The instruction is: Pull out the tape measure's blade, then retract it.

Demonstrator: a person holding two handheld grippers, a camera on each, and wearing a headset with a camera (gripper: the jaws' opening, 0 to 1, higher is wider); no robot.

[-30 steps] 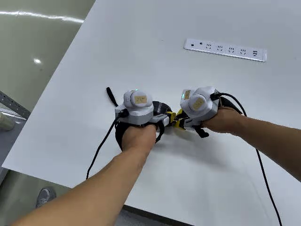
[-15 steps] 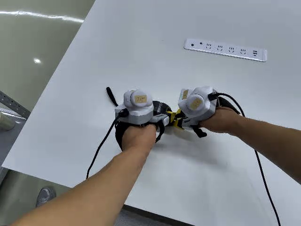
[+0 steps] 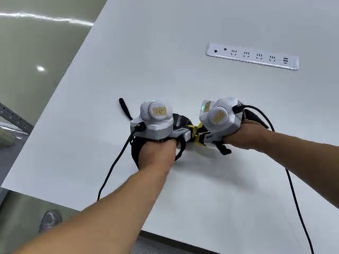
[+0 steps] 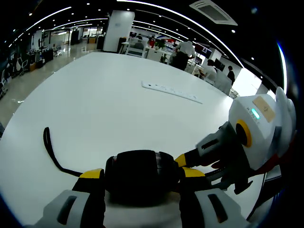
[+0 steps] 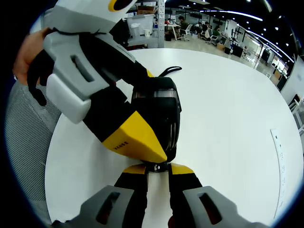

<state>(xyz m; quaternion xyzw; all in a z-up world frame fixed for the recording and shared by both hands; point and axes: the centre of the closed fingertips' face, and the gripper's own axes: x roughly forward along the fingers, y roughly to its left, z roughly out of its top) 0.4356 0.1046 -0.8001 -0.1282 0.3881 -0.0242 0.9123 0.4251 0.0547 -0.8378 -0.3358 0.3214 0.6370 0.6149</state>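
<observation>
A black tape measure (image 4: pixel 141 175) sits between the yellow-tipped fingers (image 4: pixel 92 175) of my left gripper (image 4: pixel 142 183), which is shut on its case. In the right gripper view the same case (image 5: pixel 161 114) lies straight ahead, touching my right gripper (image 5: pixel 158 169), whose jaws are pinched on the blade tip (image 5: pixel 157 166) at the case's mouth. Almost no blade shows. From the head view, the left gripper (image 3: pixel 183 133) and right gripper (image 3: pixel 201 135) meet nose to nose over the white table (image 3: pixel 159 58). The tape's black wrist strap (image 3: pixel 125 108) trails off to the left.
A white power strip (image 3: pixel 252 55) lies at the back of the table, also seen as the power strip (image 4: pixel 172 91). Black cables (image 3: pixel 114 164) run from both grippers toward the near edge. The table's left edge drops to the floor (image 3: pixel 32 63). People and desks stand far behind.
My right gripper has slid a little to the left, closing the gap to the left gripper and the tape case. The left gripper has stayed put.
</observation>
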